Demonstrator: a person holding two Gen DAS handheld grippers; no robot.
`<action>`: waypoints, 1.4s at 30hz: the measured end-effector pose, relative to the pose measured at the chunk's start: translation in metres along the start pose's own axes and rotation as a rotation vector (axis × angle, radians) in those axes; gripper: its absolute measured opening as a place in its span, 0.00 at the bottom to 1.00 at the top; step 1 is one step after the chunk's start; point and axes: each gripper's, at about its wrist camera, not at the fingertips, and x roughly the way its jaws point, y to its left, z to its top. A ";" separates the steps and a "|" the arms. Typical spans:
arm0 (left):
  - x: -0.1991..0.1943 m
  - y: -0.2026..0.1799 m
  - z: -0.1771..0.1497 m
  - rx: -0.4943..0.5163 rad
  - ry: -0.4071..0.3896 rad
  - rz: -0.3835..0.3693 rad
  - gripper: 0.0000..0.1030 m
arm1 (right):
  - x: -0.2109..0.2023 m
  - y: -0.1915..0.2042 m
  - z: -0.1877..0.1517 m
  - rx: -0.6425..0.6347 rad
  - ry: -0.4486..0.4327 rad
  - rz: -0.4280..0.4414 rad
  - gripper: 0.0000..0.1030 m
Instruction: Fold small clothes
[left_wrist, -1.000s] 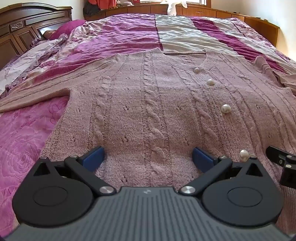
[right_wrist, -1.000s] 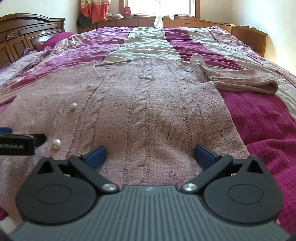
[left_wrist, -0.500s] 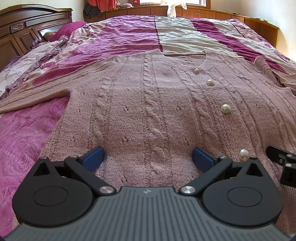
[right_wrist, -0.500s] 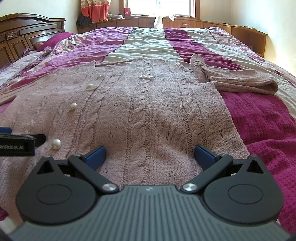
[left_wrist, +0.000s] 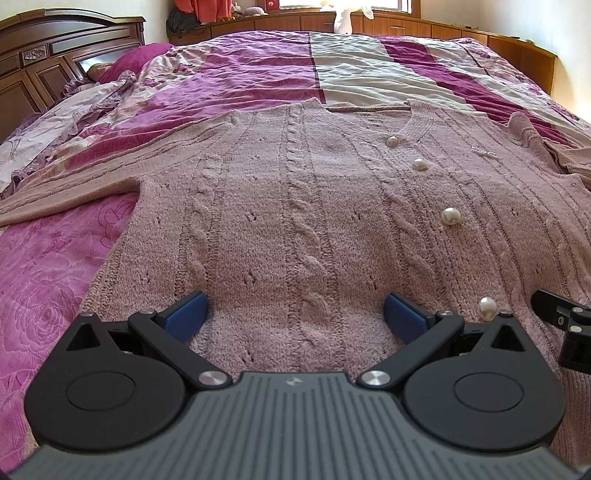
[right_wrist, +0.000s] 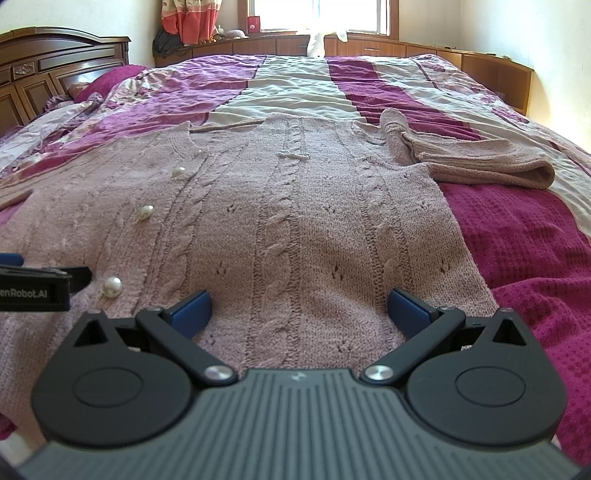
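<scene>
A dusty-pink cable-knit cardigan (left_wrist: 295, 206) (right_wrist: 295, 206) with pearl buttons (left_wrist: 451, 216) lies flat, front up, on the bed. Its left sleeve (left_wrist: 74, 188) stretches out to the left. Its right sleeve (right_wrist: 476, 162) lies bunched and folded at the right. My left gripper (left_wrist: 295, 314) hovers open over the hem on the cardigan's left half, blue pads wide apart. Over the right half of the hem, my right gripper (right_wrist: 297, 308) is likewise open. Neither holds cloth. Each gripper's edge shows in the other's view.
The bed carries a magenta, purple and cream striped cover (left_wrist: 332, 66). A dark wooden headboard (left_wrist: 55, 48) stands at the left. A low wooden ledge (right_wrist: 406, 48) runs under the window at the far end, with a white soft toy (right_wrist: 317, 40) on it.
Both grippers stay open over the hem. The views have barely shifted; the cardigan has not moved.
</scene>
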 end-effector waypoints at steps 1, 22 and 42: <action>0.000 0.000 0.000 0.000 0.000 0.000 1.00 | 0.000 0.000 0.000 0.000 0.000 0.000 1.00; 0.000 0.000 0.000 0.000 0.000 0.000 1.00 | 0.000 0.000 0.000 -0.001 -0.001 -0.001 1.00; 0.002 0.001 0.010 -0.003 0.060 -0.004 1.00 | 0.001 -0.002 0.006 0.021 0.027 0.006 1.00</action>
